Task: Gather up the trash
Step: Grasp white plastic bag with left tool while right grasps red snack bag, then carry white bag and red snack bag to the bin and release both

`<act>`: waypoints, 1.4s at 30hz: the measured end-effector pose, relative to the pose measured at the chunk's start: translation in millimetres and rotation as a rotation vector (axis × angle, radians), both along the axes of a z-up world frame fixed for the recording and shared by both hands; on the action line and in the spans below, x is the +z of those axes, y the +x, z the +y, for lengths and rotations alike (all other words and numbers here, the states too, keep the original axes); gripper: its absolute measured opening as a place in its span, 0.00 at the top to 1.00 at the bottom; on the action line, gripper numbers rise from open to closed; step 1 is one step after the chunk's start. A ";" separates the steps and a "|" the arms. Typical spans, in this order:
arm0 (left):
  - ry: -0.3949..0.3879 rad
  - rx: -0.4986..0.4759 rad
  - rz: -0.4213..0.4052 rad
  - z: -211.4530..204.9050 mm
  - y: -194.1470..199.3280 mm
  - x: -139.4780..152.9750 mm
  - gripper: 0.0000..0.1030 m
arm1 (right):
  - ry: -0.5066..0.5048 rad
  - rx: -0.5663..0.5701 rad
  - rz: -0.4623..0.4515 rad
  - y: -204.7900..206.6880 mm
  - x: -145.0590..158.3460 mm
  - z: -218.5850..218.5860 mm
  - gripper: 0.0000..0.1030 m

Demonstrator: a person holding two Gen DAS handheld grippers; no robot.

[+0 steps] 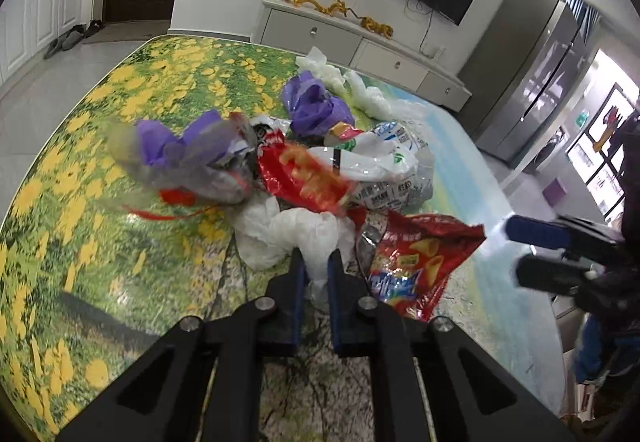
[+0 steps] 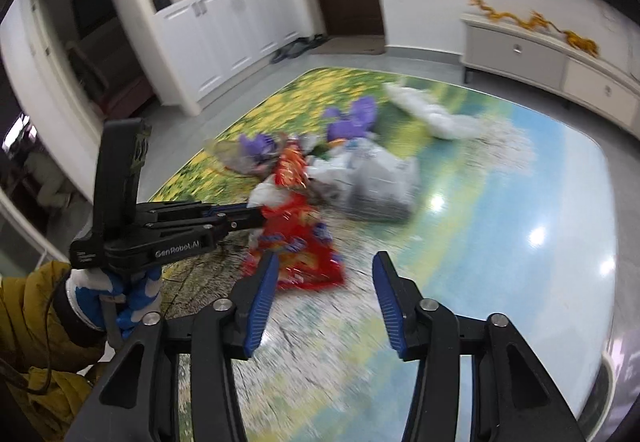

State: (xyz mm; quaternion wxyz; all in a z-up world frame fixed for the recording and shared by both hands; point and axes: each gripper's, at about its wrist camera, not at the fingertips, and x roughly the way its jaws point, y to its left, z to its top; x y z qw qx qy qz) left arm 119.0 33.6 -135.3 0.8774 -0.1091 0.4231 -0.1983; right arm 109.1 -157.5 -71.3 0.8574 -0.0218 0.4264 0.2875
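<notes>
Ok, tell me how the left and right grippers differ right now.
The left gripper has its jaws nearly closed, pinching the white bag; the right gripper has its jaws wide open and empty. The left sits at the trash pile; the right is clear of it, above the table. Both have blue pads.

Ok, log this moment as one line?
left hand-held gripper: shut on white bag | right hand-held gripper: open, empty, above table | red chip bag: not picked

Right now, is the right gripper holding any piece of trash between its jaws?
No. In the right wrist view the right gripper has its jaws spread wide with nothing between them, short of the red snack bag on the table.
</notes>
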 end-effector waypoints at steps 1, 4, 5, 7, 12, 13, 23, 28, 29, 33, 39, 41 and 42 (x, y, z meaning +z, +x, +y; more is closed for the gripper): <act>-0.013 0.008 -0.004 4.0 -3.6 1.0 0.91 | -0.003 0.009 0.005 3.0 -2.0 5.4 0.50; -0.031 0.023 -0.013 13.5 -10.7 2.3 0.91 | -0.015 0.025 0.020 11.1 -8.3 22.0 0.49; -0.037 0.023 -0.014 16.0 -12.1 2.8 0.91 | -0.023 0.027 0.021 13.0 -9.6 26.6 0.49; -0.043 0.022 -0.022 20.9 -20.2 3.9 0.91 | -0.039 0.016 0.026 18.7 -13.3 35.7 0.49; -0.059 0.029 -0.031 32.6 -33.2 5.0 0.91 | -0.090 -0.014 0.029 32.0 -23.1 46.8 0.49; -0.062 0.034 -0.033 35.0 -36.5 5.9 0.91 | -0.089 -0.017 0.041 32.2 -24.8 45.5 0.52; -0.052 0.053 -0.106 44.1 -71.6 36.3 0.91 | -0.002 -0.015 0.016 2.9 -10.6 30.6 0.91; -0.032 0.024 -0.161 29.8 -92.9 64.0 0.91 | 0.063 -0.048 -0.066 -27.4 19.6 3.2 0.91; -0.027 0.014 -0.171 25.4 -96.1 69.7 0.91 | 0.078 -0.064 -0.086 -34.6 25.8 -6.8 0.91; 0.003 -0.058 -0.208 -7.1 -104.0 95.9 0.91 | 0.119 -0.154 -0.151 -57.6 43.8 -54.3 0.91; 0.039 -0.225 -0.221 -84.2 -98.2 118.8 0.91 | 0.145 -0.377 -0.214 -98.2 51.2 -158.7 0.91; 0.049 -0.306 -0.213 -125.8 -91.5 122.9 0.91 | 0.145 -0.458 -0.220 -110.8 49.0 -194.3 0.91; 0.056 -0.344 -0.208 -146.4 -88.6 123.6 0.91 | 0.141 -0.517 -0.219 -119.2 46.3 -218.9 0.91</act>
